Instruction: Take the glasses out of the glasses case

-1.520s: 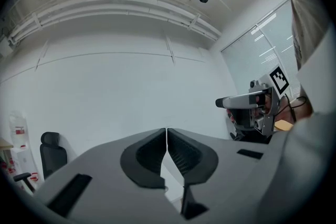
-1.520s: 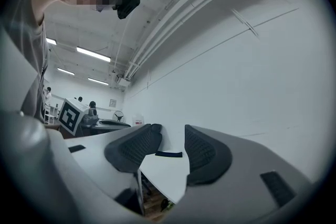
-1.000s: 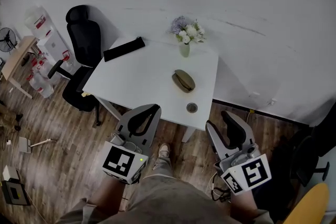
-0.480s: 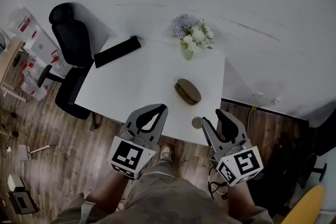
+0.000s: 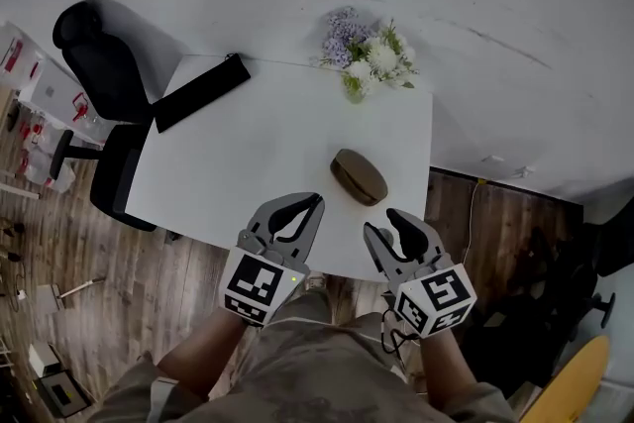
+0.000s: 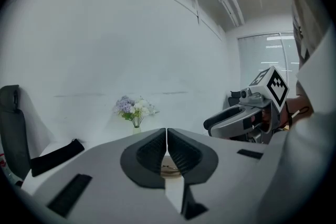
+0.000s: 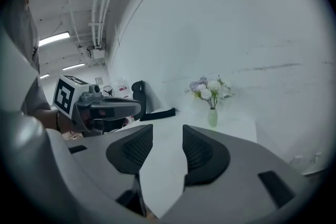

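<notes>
A brown oval glasses case (image 5: 359, 176) lies closed on the white table (image 5: 267, 154), right of the middle and near the front edge. My left gripper (image 5: 315, 201) hovers over the front edge just left of the case, its jaws shut with nothing between them. In the left gripper view (image 6: 166, 132) a sliver of the case (image 6: 171, 166) shows below the closed pads. My right gripper (image 5: 382, 225) is open and empty at the table's edge, just in front of the case. The case is hidden in the right gripper view (image 7: 167, 132).
A vase of white and purple flowers (image 5: 362, 64) stands at the table's far edge. A long black pouch (image 5: 201, 92) lies at the far left corner. A black office chair (image 5: 94, 84) is left of the table. A white wall is behind and wooden floor around.
Both grippers have come forward and down from in front of the table to its front edge, closing in on the case. The case has not moved.
</notes>
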Demonstrator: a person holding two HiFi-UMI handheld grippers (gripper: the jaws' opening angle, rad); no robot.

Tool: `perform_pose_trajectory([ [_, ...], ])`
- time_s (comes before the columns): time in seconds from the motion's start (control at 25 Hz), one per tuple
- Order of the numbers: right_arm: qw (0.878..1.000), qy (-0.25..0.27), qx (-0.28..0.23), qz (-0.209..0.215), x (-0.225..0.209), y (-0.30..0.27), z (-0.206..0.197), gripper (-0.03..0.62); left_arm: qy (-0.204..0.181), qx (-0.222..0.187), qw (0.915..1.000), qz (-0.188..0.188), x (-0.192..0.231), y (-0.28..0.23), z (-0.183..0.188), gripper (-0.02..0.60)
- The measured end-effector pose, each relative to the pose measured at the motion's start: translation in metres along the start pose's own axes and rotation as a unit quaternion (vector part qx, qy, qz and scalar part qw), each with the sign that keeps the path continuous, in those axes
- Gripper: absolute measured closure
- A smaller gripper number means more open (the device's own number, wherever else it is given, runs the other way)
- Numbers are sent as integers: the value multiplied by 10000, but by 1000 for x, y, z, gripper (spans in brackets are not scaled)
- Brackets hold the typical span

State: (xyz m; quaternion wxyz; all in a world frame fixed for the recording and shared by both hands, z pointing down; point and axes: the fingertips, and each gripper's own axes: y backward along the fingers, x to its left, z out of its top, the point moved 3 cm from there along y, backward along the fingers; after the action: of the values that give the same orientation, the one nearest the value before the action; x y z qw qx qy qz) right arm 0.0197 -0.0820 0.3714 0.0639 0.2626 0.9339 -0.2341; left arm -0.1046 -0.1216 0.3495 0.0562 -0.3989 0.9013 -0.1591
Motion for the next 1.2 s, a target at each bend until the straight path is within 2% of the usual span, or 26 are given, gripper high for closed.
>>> perform_pose_trajectory([
  [0.28, 9981, -122, 583, 128, -12, -46, -40, 404, 217, 417, 9989, -39, 18, -28, -37, 558],
  [0.6, 9911, -136, 1243, 464, -31, -84, -96, 404, 532, 956, 9939, 141, 24, -56, -89, 558],
  [0.8, 9881, -181, 1405, 607, -37, -105, -121, 404, 623, 1171, 9911, 131, 28, -83, -118, 558],
  [1.04, 9836, -402, 1690, 484, -47, -117, -158, 404, 889, 1405, 9859, 165, 33, -105, -151, 558],
  [1.2, 9829, -484, 1726, 432, -53, -119, -170, 401, 1080, 1534, 9822, 67, 30, -124, -170, 558],
])
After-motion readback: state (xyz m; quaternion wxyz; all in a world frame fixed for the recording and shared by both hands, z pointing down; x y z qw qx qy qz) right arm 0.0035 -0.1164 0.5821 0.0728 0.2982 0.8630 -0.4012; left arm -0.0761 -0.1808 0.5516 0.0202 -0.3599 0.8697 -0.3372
